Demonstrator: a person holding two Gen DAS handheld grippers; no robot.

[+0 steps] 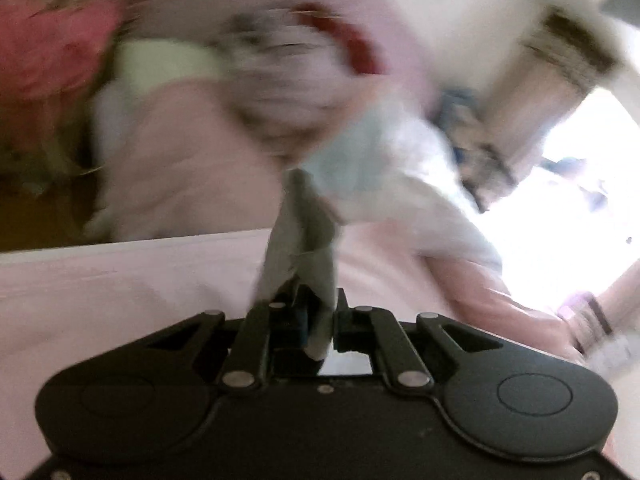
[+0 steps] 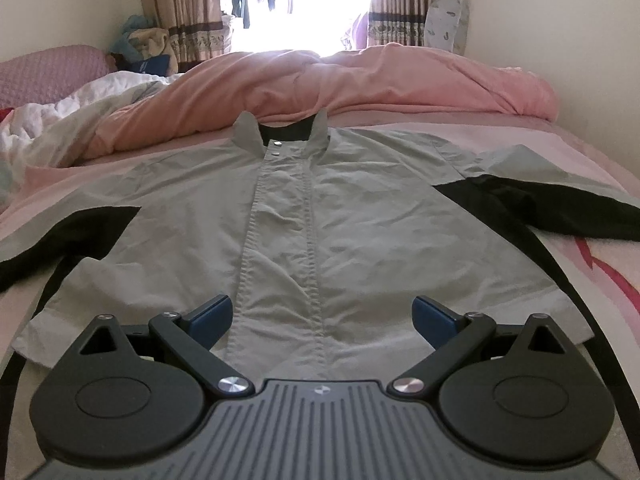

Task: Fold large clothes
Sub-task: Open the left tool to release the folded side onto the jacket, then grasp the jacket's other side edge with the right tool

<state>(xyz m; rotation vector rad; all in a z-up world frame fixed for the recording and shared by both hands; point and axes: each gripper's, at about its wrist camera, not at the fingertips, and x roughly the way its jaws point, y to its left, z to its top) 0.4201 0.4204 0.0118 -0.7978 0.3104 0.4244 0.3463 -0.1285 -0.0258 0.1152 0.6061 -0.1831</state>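
Note:
A grey jacket with black sleeve panels lies front-up and spread flat on the pink bed sheet, collar at the far end. Low over its near hem, my right gripper is open, its blue pads either side of the front placket with nothing between them. The left wrist view is badly blurred. In it my left gripper is shut on a pinched fold of grey jacket fabric, which stands up from the jaws above the pink sheet.
A rumpled pink duvet and a white blanket are piled beyond the collar. A pink pillow lies far left. Patterned curtains frame a bright window. A wall runs along the bed's right side.

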